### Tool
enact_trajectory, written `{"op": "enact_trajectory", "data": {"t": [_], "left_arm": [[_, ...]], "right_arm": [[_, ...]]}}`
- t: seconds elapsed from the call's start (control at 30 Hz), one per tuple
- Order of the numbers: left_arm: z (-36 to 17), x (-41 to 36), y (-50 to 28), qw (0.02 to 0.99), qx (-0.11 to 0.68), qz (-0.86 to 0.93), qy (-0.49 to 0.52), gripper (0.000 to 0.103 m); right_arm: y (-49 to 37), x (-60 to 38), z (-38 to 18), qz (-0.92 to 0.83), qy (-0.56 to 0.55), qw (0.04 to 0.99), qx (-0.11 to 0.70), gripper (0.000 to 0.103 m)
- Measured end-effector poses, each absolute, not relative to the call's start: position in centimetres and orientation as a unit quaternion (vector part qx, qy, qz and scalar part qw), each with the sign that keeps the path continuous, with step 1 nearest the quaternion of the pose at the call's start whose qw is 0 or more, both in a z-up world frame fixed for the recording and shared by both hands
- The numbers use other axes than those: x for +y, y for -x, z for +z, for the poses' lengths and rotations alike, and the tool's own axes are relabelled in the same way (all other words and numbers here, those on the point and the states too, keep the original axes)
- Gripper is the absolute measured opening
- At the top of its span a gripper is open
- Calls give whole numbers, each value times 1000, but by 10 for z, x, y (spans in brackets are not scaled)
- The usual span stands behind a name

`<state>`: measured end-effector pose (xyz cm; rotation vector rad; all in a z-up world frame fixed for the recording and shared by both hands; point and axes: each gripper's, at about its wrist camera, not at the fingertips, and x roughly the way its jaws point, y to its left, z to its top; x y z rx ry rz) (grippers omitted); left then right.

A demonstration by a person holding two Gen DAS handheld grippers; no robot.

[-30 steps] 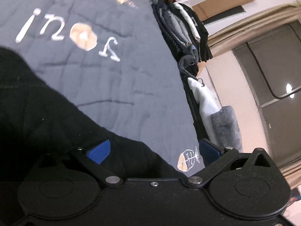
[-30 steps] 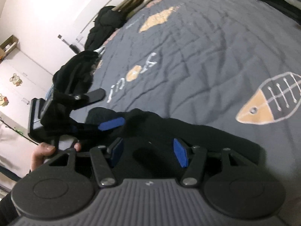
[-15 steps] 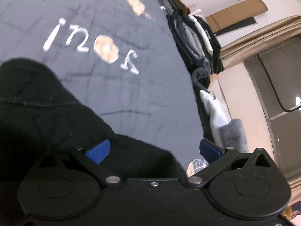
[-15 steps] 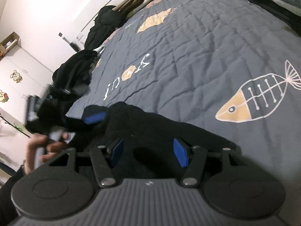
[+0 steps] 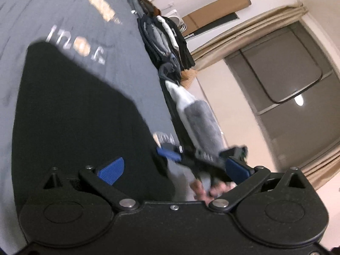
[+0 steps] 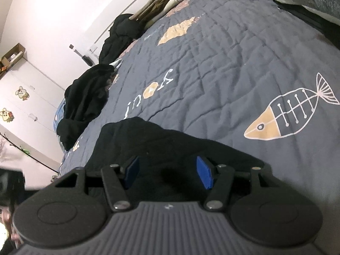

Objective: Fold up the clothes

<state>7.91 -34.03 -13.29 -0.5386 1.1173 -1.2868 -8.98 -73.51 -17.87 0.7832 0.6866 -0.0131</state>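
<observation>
On the grey fish-print quilt (image 6: 244, 48) a black garment (image 6: 161, 142) lies spread as a flat, roughly doubled slab. Both claws hang just above it with fingers parted and nothing between them: the left gripper (image 5: 176, 167) wide, the right gripper (image 6: 167, 170) narrower. It could be mid-fold or done; the sleeves are hidden, so I cannot say.

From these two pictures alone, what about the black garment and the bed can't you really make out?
- Garment, right wrist view: its near part is hidden behind the right gripper, so its type and fold state stay unclear.
- Garment, left wrist view: edges smeared by motion blur.
- Quilt lettering, left wrist view: blurred and partly covered by the garment.
- Hand, left wrist view: mostly hidden behind the left gripper.
</observation>
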Motion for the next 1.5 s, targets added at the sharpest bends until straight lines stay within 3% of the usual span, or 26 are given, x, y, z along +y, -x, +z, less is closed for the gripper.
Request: {"op": "enact_trajectory", "data": {"t": [0.2,0.3,0.5,0.7,0.8,0.87,1.0,1.13,1.5], "left_arm": [[-197,-323,-66,638,542,-498,225,102],[-174,-307,-59,663,506,-497,240,103],[-107,-275,7,827,364,-427,28,103],[-124,-276,73,873,272,-368,-167,103],[-134,-277,93,876,237,-359,-217,96],[-141,-282,106,871,224,-357,-253,83],[-162,-285,123,853,201,-361,-318,66],[-174,-291,139,841,154,-356,-378,65],[-190,-301,127,842,163,-304,-414,63]], "right_arm": [[95,-718,-172,-5,-360,875,325,59],[103,-705,-165,-9,-350,883,314,59],[122,-657,-137,1,-313,903,294,59],[147,-591,-135,20,-268,918,293,61],[161,-558,-138,27,-245,923,296,61],[170,-536,-140,31,-230,926,298,61],[187,-520,-154,17,-235,919,317,62],[198,-515,-160,-6,-213,922,324,61],[194,-507,-176,-35,-171,935,308,61]]}}
